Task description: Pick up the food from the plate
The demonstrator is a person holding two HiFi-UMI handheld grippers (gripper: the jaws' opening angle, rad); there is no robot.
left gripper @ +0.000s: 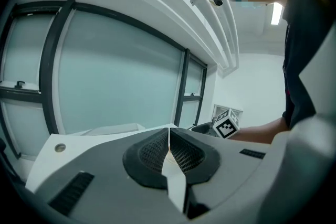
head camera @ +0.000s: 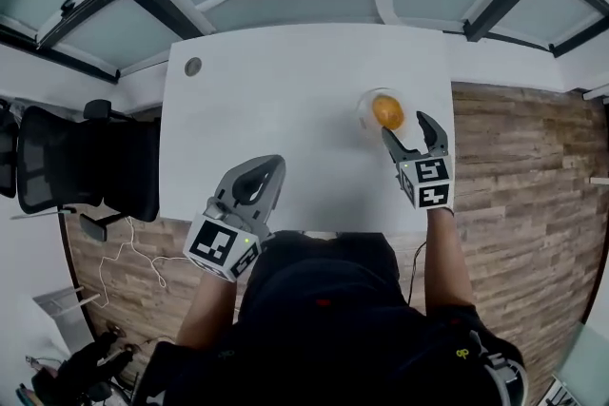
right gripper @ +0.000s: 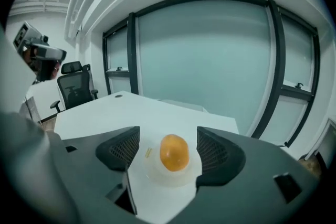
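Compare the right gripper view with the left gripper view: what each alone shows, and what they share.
Right only: orange food on its plate, between the right gripper's open jaws; an office chair. Left only: the left gripper's jaws closed together, empty; the person's forearm. Both: white table, glass wall.

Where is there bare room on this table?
The broad middle and left of the table, bordered by the grommet at the far left corner, the left hand-held gripper at the near edge and the plate. Crowded at the right edge: the open right hand-held gripper points at the plate with the orange food.
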